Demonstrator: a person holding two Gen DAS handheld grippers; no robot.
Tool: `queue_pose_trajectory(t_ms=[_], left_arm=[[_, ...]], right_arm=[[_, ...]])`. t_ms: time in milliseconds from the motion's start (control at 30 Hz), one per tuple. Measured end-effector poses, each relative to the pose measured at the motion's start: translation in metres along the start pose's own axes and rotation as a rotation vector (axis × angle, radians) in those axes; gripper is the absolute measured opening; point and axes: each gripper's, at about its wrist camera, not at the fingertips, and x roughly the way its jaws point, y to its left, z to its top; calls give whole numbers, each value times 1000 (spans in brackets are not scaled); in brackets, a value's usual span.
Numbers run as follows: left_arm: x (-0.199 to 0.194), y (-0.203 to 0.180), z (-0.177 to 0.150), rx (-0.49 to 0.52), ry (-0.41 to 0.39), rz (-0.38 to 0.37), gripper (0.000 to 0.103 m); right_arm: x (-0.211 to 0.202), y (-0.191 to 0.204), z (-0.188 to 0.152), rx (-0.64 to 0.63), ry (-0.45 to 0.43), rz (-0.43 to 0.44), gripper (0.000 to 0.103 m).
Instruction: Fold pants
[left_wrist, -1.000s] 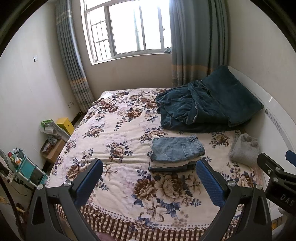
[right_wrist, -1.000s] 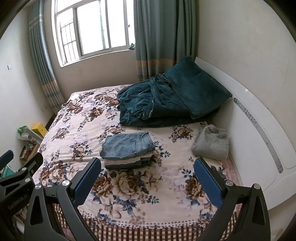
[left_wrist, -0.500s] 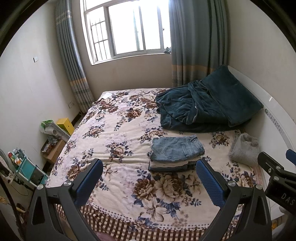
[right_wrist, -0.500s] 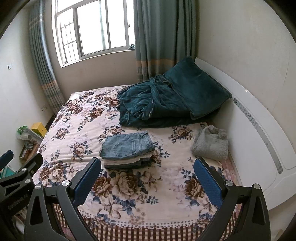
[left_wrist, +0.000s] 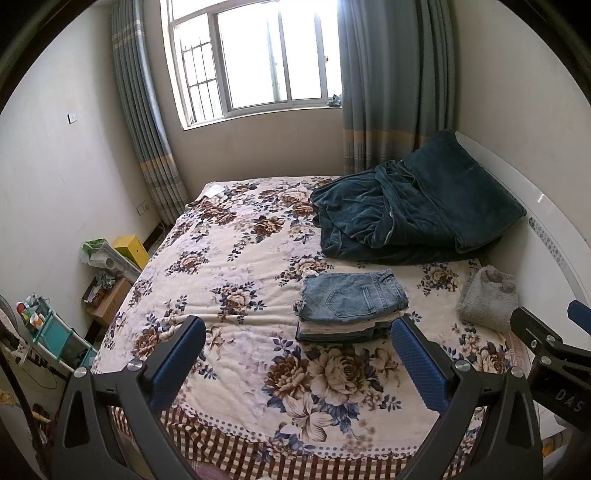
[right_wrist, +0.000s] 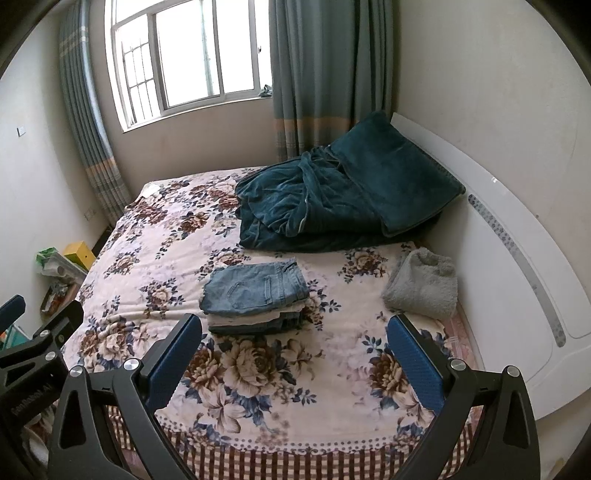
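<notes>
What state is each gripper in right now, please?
Left gripper: open, holding nothing, hovering short of the folded pants stack.
Right gripper: open, holding nothing.

Ahead of our left claw, with its matt black frame and dimpled blue pads, we see faded denim jeans topping a cloth stack. Beneath lies a soft, printed bedspread. Beyond, a plush teal blanket shines like velvet. Right of our right claw, fuzzy grey fleece meets a glossy white headboard.
</notes>
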Motion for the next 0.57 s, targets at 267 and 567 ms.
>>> queue_pose_trajectory(t_ms=[267, 567], left_arm=[[-1, 0, 0, -4, 0, 2, 103], [-8, 3, 9, -8, -9, -18, 103]], right_arm=[[-1, 1, -2, -3, -3, 2, 102], [0, 0, -2, -3, 0, 3, 102]])
